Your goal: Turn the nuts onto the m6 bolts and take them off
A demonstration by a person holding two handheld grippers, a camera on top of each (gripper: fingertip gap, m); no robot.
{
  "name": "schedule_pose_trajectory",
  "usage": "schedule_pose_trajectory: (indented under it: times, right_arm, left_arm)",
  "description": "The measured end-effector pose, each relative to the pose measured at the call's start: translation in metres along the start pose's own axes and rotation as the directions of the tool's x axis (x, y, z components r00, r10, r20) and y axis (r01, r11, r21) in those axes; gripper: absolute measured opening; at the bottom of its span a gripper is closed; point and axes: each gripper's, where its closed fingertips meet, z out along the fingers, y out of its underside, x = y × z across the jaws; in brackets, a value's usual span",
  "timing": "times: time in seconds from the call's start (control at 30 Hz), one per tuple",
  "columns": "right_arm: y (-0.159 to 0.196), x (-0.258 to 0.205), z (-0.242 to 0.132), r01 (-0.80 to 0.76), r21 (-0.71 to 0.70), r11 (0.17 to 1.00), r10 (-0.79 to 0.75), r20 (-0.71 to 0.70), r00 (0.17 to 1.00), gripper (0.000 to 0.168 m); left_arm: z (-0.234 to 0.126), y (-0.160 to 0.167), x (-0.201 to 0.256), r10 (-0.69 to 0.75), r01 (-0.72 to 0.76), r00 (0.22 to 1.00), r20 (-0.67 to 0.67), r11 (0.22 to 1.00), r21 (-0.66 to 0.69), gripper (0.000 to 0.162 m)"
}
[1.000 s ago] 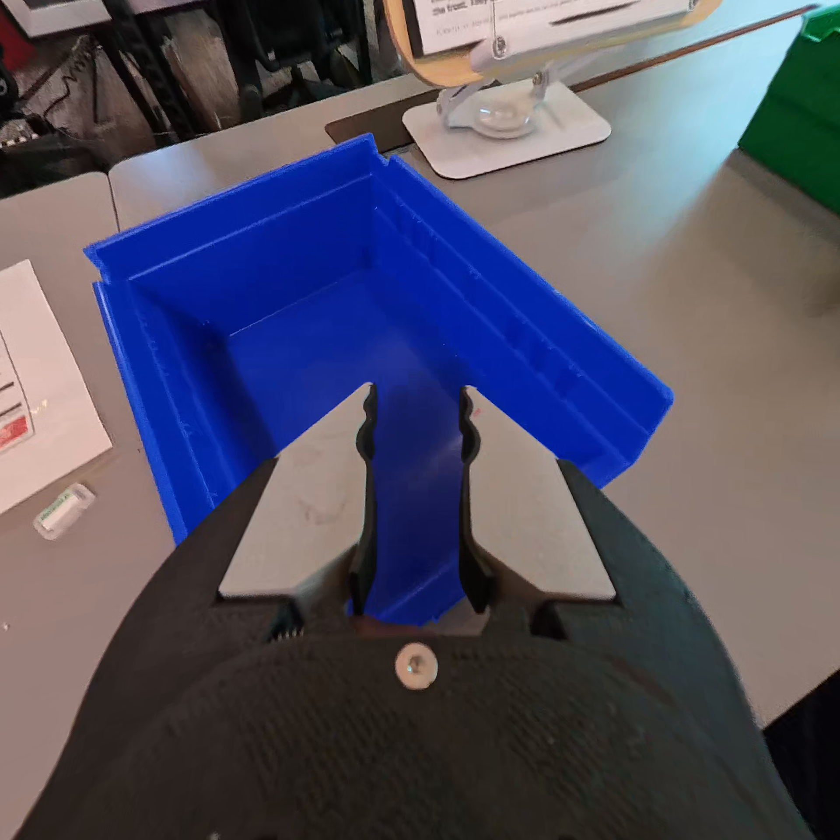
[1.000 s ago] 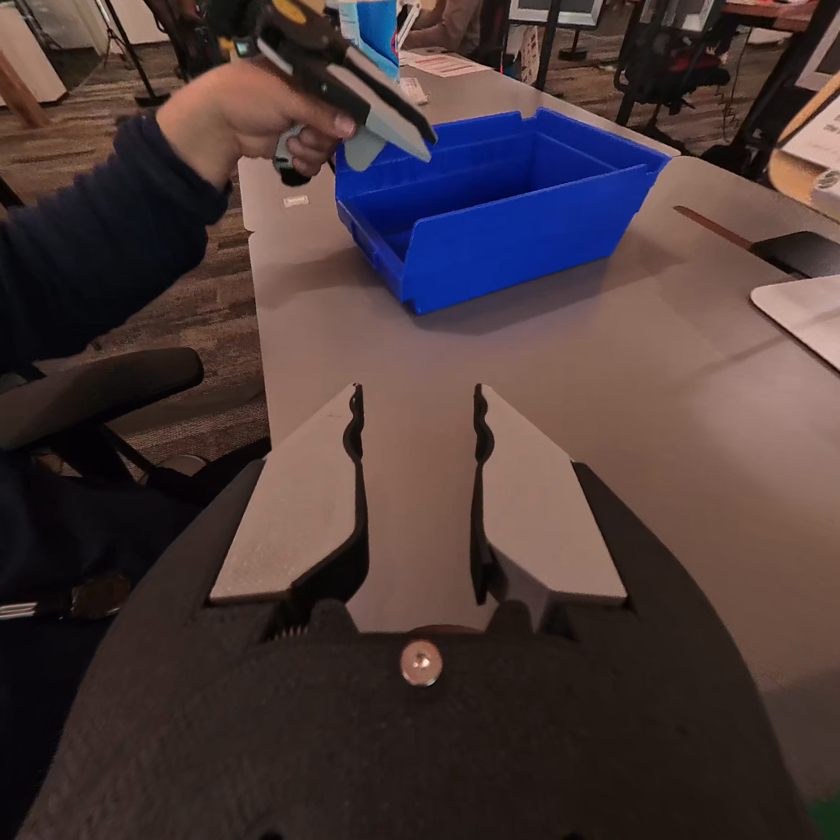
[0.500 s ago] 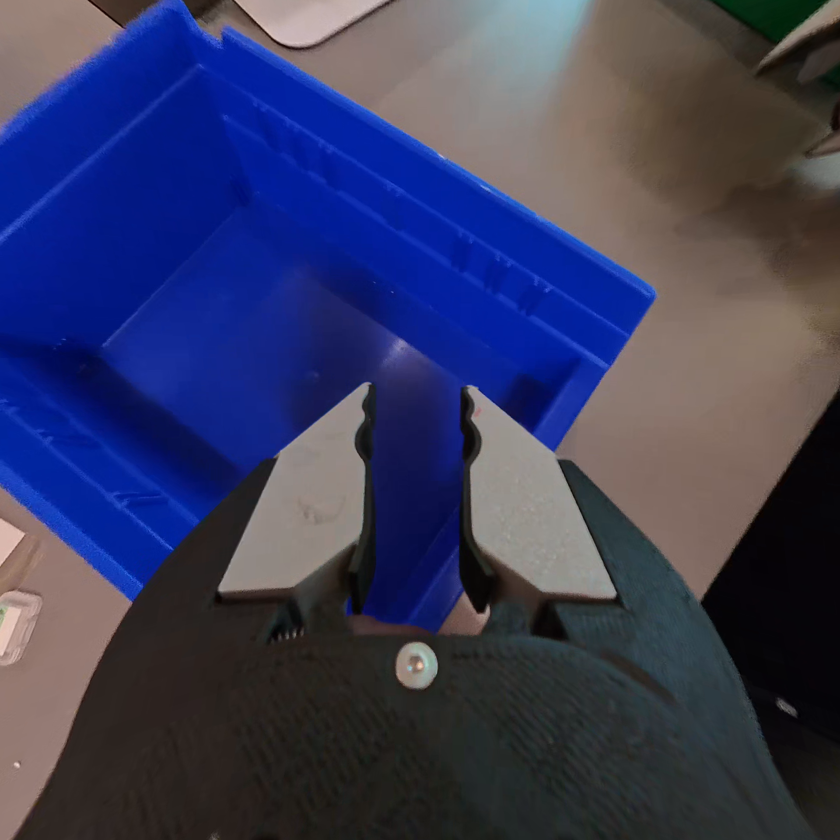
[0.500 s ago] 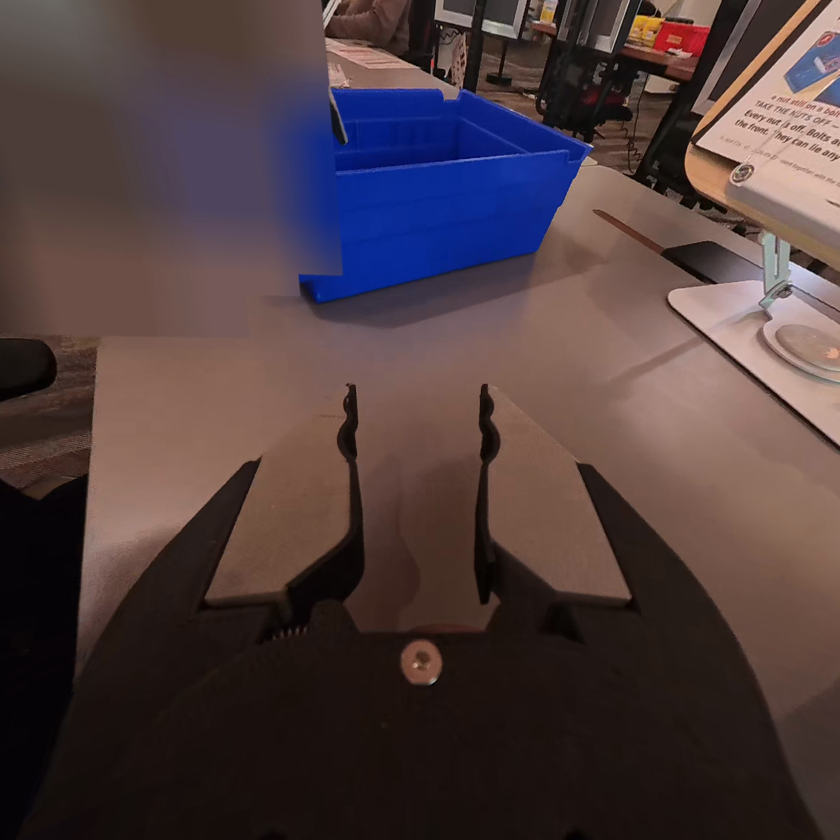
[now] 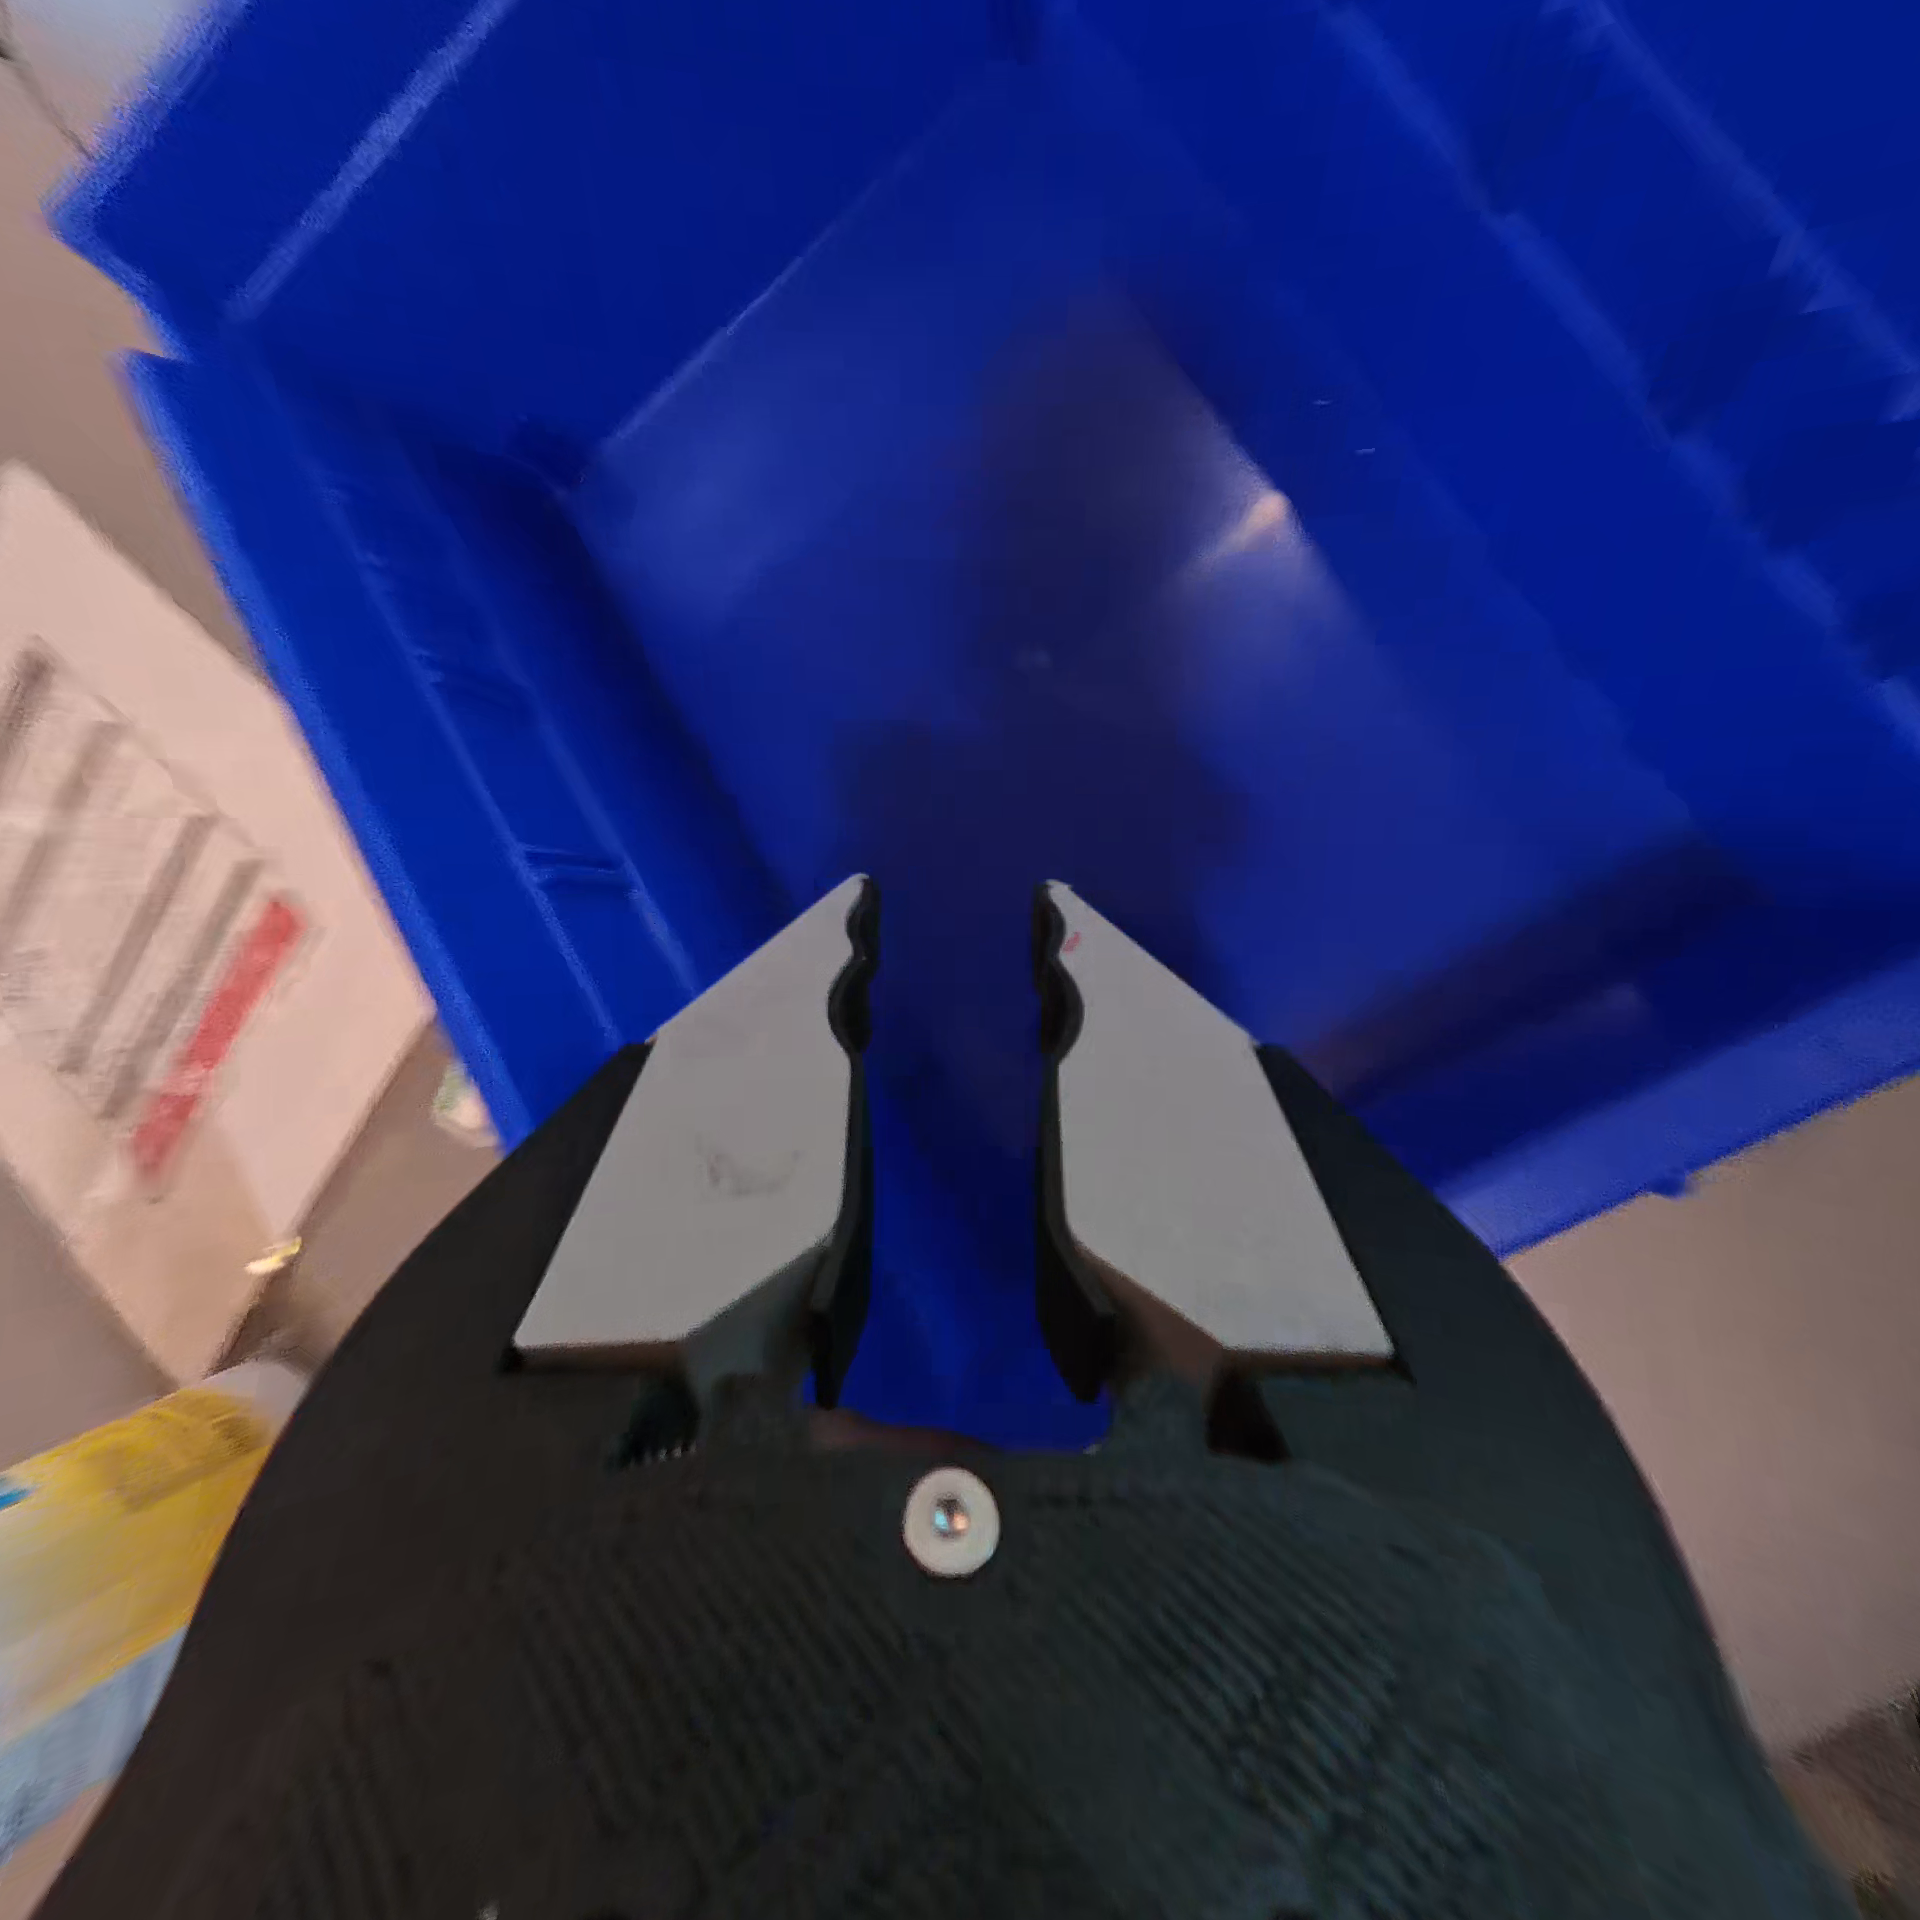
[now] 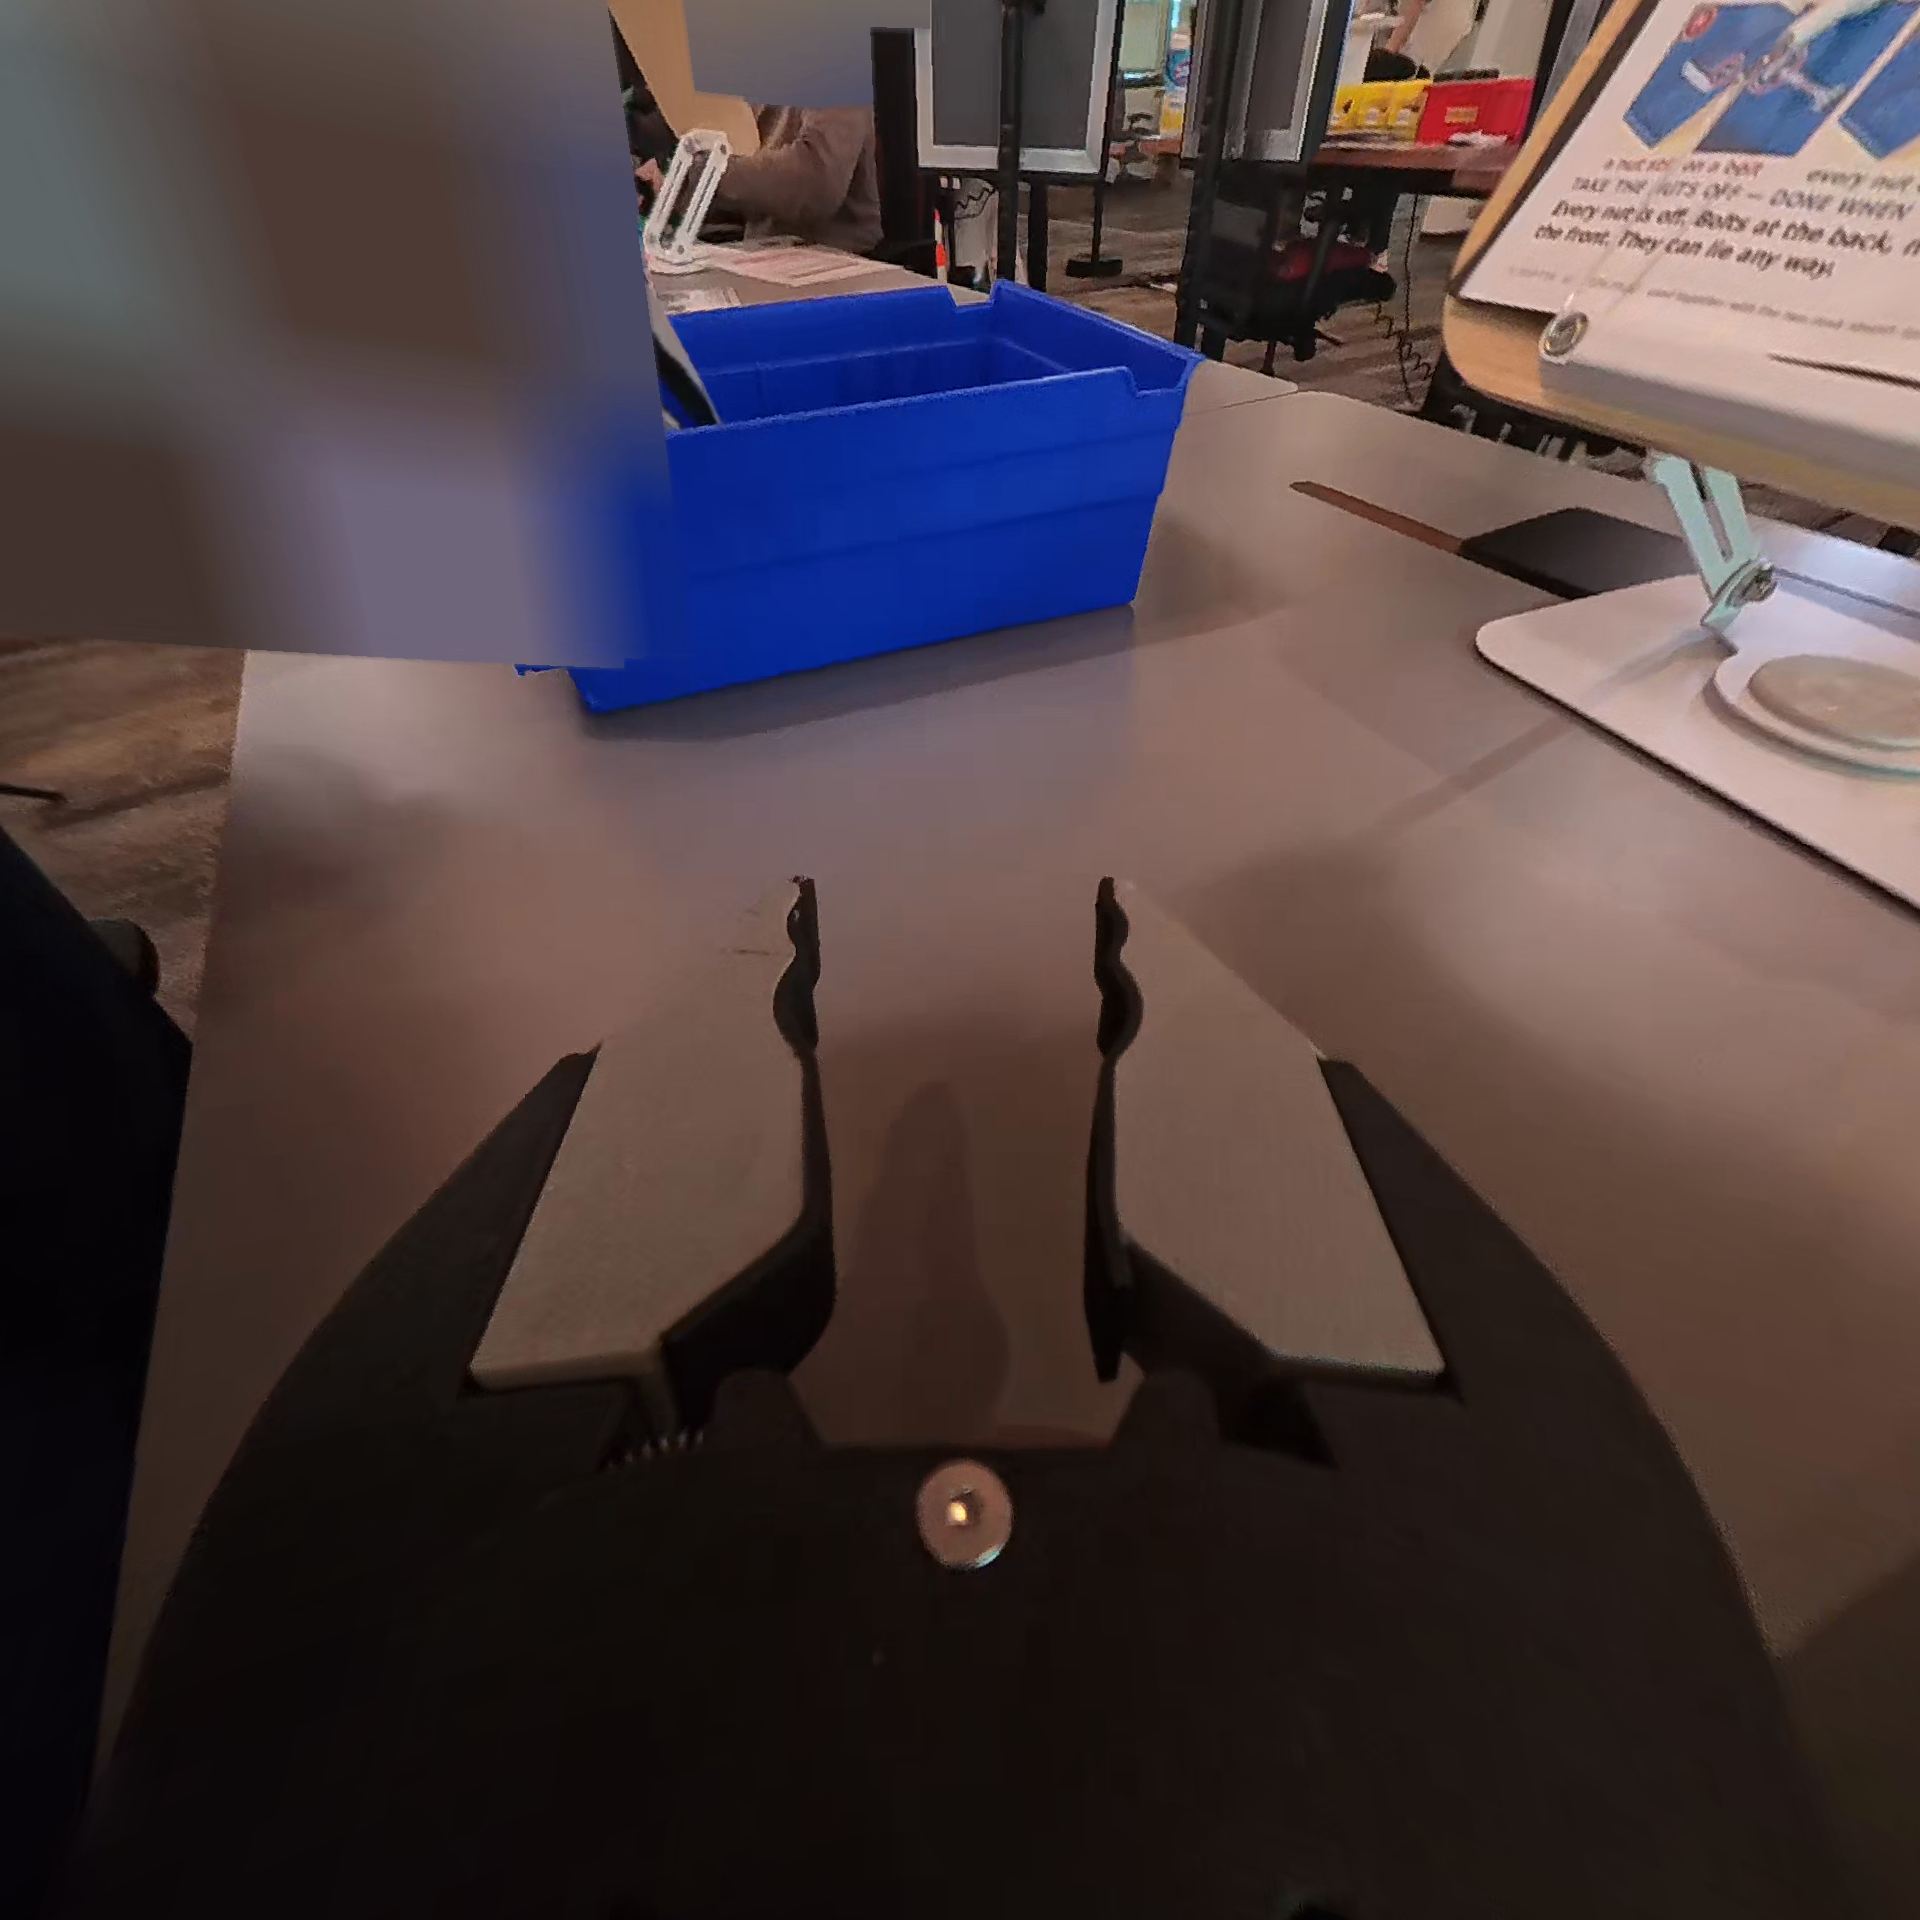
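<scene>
Left gripper (image 5: 954,914) lowered into blue bin (image 5: 436,665), open.

1. Your left gripper (image 5: 954,906) points forward and down; its fingers (image 5: 727,1143) stand apart with a narrow gap and hold nothing.
2. Your right gripper (image 6: 956,902) is held low and nearly level; its fingers (image 6: 1247,1164) are spread wider and hold nothing.
</scene>
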Motion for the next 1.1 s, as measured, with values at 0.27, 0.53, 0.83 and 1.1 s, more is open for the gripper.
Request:
schedule_pose_trajectory:
  times: [0.27,0.53,0.83,1.1]
  right_arm:
    - [-0.006,-0.006,-0.006,-0.012,0.026,1.0,0.011,0.021,1.0,0.052]
    - [-0.021,-0.024,-0.017,0.081,0.09,0.993,-0.082,0.005,0.997,0.056]
    - [-0.025,-0.048,-0.072,0.02,0.162,0.987,0.003,-0.139,0.99,0.063]
    - [0.011,-0.019,-0.177,0.042,0.1,0.994,0.015,-0.508,0.861,0.063]
  left_arm:
    - [-0.024,-0.017,0.082,-0.044,0.074,0.931,-0.361,0.995,0.068,0.037]
    - [-0.042,-0.012,0.147,-0.068,0.165,0.925,-0.373,0.958,0.234,0.045]
    - [-0.019,-0.03,0.148,-0.14,0.132,0.99,-0.004,0.923,0.362,0.051]
    - [-0.021,-0.062,0.123,-0.328,0.215,0.937,0.123,0.814,0.539,0.032]
